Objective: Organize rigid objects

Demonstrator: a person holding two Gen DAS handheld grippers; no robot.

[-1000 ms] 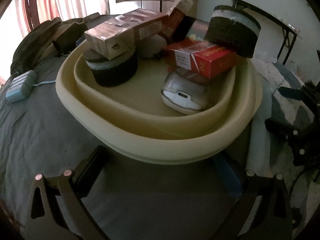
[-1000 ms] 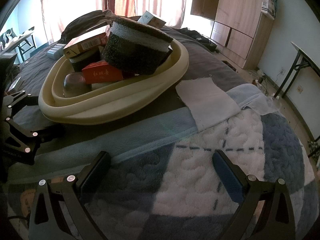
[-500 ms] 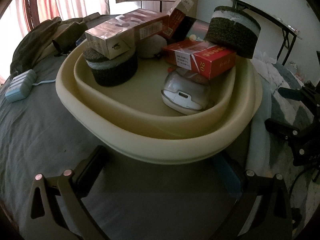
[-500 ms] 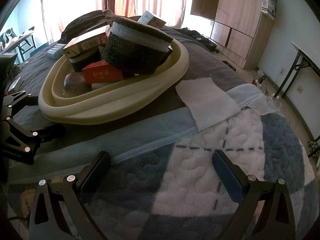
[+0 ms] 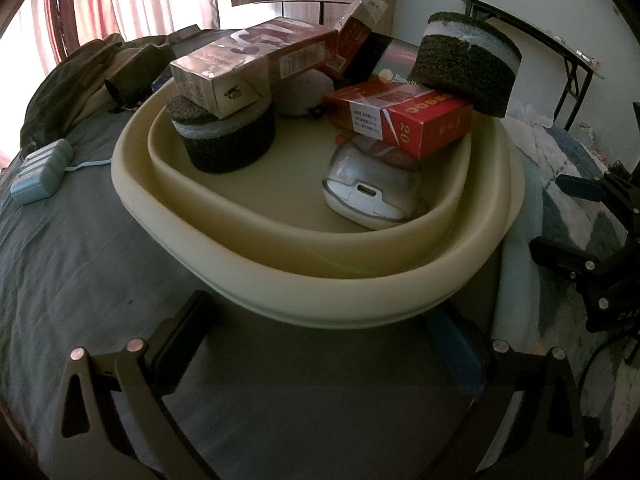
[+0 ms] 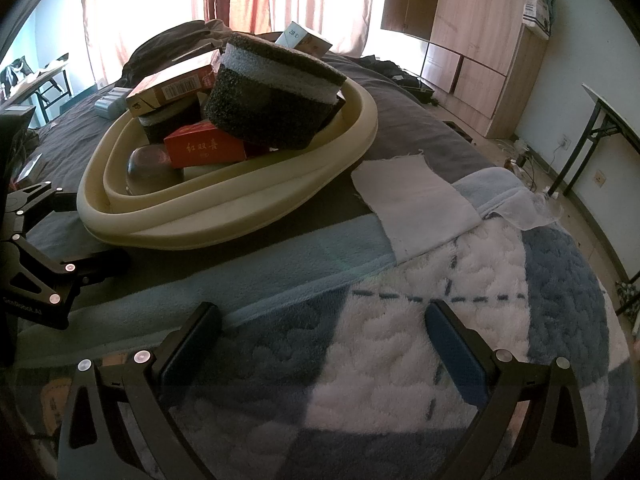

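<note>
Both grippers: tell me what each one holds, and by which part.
Nothing is held. The left gripper has its jaws open in front of the cream tray; the right gripper is open over the blanket.

Bedroom setup here. Bright daylight comes through pinkish curtains [image 6: 168,12] at the back, pretty blown out. A light wooden wardrobe [image 6: 472,40] stands along the far wall, one door open. A folding table [image 6: 612,120] with black legs sits by the pale wall [image 6: 592,40]. The bed [image 6: 420,128] has a dark grey sheet, with a blue-and-white fluffy blanket [image 6: 400,360] on it.
</note>
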